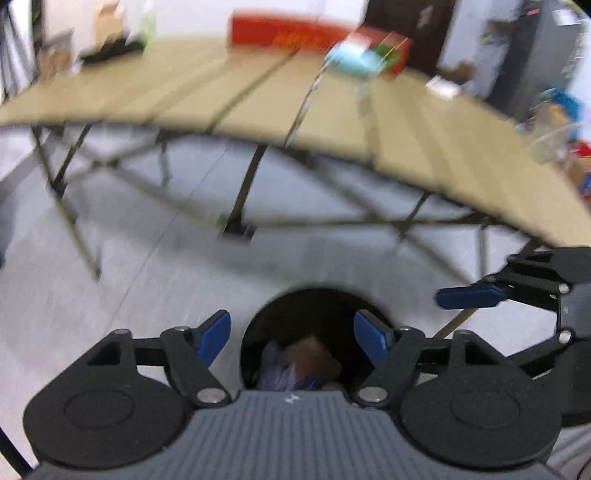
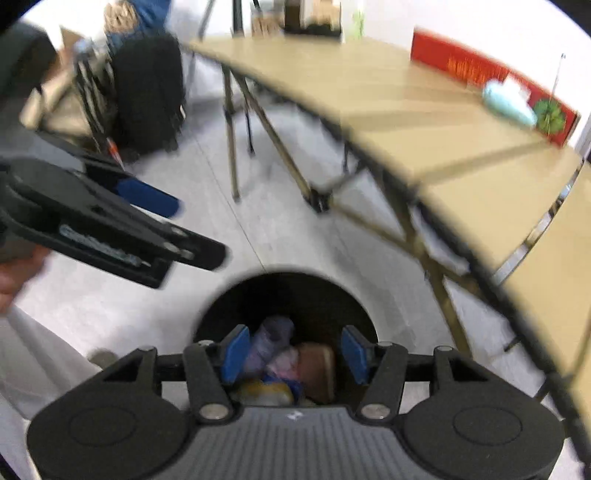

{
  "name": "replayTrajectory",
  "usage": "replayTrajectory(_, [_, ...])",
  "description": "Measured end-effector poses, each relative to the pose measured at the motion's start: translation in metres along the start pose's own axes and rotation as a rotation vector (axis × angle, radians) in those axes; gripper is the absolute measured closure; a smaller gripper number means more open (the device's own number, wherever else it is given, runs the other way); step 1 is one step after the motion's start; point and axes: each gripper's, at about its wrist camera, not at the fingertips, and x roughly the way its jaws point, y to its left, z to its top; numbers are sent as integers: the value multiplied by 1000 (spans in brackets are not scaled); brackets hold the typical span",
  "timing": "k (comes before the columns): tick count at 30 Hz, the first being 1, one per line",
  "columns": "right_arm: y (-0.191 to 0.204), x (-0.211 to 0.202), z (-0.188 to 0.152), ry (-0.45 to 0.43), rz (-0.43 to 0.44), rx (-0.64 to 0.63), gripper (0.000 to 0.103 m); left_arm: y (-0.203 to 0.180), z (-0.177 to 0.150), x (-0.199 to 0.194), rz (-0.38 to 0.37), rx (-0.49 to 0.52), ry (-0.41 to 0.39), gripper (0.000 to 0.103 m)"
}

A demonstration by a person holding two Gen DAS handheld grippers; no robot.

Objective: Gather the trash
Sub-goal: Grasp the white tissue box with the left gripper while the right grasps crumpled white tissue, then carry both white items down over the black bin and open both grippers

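Note:
A round black trash bin (image 1: 314, 306) stands on the grey floor, right below both grippers. Inside lie crumpled purple and brown wrappers (image 1: 295, 365); the right wrist view shows them (image 2: 288, 362) with a yellow piece too. My left gripper (image 1: 291, 338) is open and empty over the bin's mouth. My right gripper (image 2: 291, 354) is open and empty over the same bin (image 2: 288, 291). Each gripper shows in the other's view: the right one (image 1: 469, 295) at the right edge, the left one (image 2: 147, 199) at the left.
A long tan folding table (image 1: 258, 96) stands behind the bin, with a red box (image 1: 288, 31), a light blue item (image 1: 354, 59) and a small white item (image 1: 443, 86) on it. A black bag (image 2: 147, 96) sits on the floor at the far left.

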Motion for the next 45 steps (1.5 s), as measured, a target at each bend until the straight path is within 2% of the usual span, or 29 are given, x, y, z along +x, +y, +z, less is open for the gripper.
replayTrajectory(2, [-5, -36, 9, -109, 54, 19, 49, -2, 5, -21, -61, 26, -83, 25])
replayTrajectory(5, [-25, -79, 16, -274, 50, 84, 48, -4, 13, -42, -74, 10, -226, 21])
replayTrajectory(8, [-55, -108, 19, -426, 1, 196, 49, -13, 27, -49, -41, -24, -320, 21])
replayTrajectory(10, [-76, -119, 23, -479, -43, 271, 49, -19, 44, -51, -44, -26, -356, 21])
replayTrajectory(13, [-119, -131, 41, -543, -141, 352, 49, -34, 90, -45, -25, 15, -410, 21])
replayTrajectory(15, [-161, -127, 59, -539, -226, 388, 49, -48, 135, -24, 23, 46, -409, 21])
replayTrajectory(17, [-207, -110, 83, -481, -342, 398, 48, -60, 181, 6, 59, 63, -427, 20])
replayTrajectory(18, [-235, -99, 94, -454, -383, 419, 48, -66, 199, 22, 54, 83, -439, 20])
replayTrajectory(20, [-289, -78, 105, -395, -377, 525, 48, -78, 238, 66, 20, 172, -424, 17])
replayTrajectory(22, [-335, -55, 111, -374, -380, 638, 48, -91, 269, 104, 79, 153, -439, 18])
replayTrajectory(24, [-365, -27, 120, -332, -431, 637, 48, -99, 289, 136, 81, 143, -426, 18])
replayTrajectory(26, [-392, -6, 124, -312, -422, 664, 48, -108, 307, 167, 63, 146, -372, 20])
replayTrajectory(28, [-408, 11, 123, -298, -434, 709, 49, -116, 313, 189, 103, 176, -338, 24])
replayTrajectory(29, [-411, 19, 123, -283, -449, 708, 49, -119, 314, 196, 141, 183, -339, 32])
replayTrajectory(31, [-419, 34, 120, -248, -462, 730, 51, -121, 316, 207, 130, 173, -323, 37])
replayTrajectory(32, [-420, 39, 118, -250, -461, 736, 57, -119, 318, 211, 123, 161, -301, 55])
replayTrajectory(33, [-418, 44, 118, -252, -475, 722, 64, -118, 319, 215, 120, 151, -273, 67])
replayTrajectory(34, [-419, 46, 119, -246, -481, 711, 71, -117, 320, 218, 114, 150, -256, 71])
replayTrajectory(35, [-418, 47, 119, -246, -473, 711, 86, -112, 317, 217, 115, 141, -268, 73])
replayTrajectory(36, [-418, 48, 119, -246, -468, 709, 88, -111, 317, 216, 113, 139, -271, 75])
replayTrajectory(39, [-412, 48, 120, -232, -492, 663, 91, -105, 318, 205, 93, 96, -282, 79])
replayTrajectory(42, [-402, 30, 119, -255, -483, 667, 91, -104, 322, 186, 85, 86, -318, 80])
replayTrajectory(45, [-374, 1, 123, -295, -468, 616, 91, -99, 318, 145, 42, 63, -353, 80])
